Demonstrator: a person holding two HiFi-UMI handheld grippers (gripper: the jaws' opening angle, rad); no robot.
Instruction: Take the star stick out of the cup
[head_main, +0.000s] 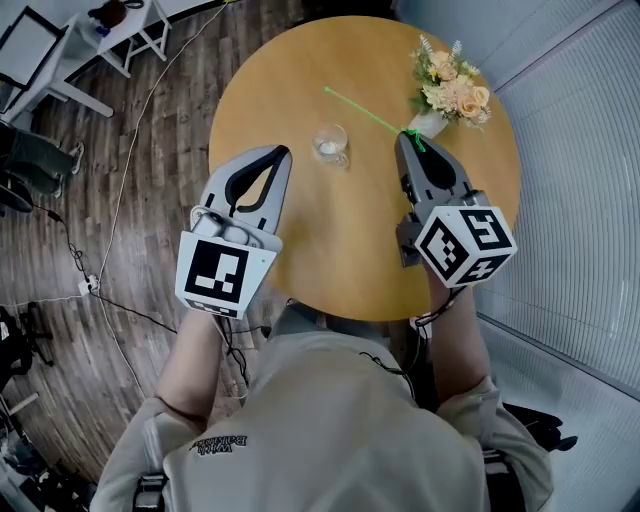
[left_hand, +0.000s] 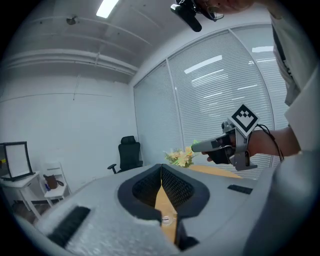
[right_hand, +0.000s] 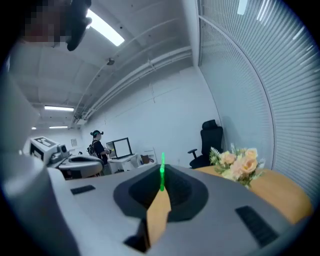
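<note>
Head view: I'm seeing right gripper right of centre, jaws pinching star stick at its lower end. Stick is slanting up-left from claw, passing above cup, looks already out. Cup is sitting mid-frame on table. Left gripper is hanging just left of cup.

Left gripper view: jaws are meeting, nothing between.

Right gripper view: jaws are clamping stick, green shaft poking straight up mid-frame.

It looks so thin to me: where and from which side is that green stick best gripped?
Near one end, across the thin shaft, as the right gripper does now: its jaws are shut on the green stick. So slim a rod probably wants a flat pinch from the near side, leaving its length free, clear of the cup.
</note>
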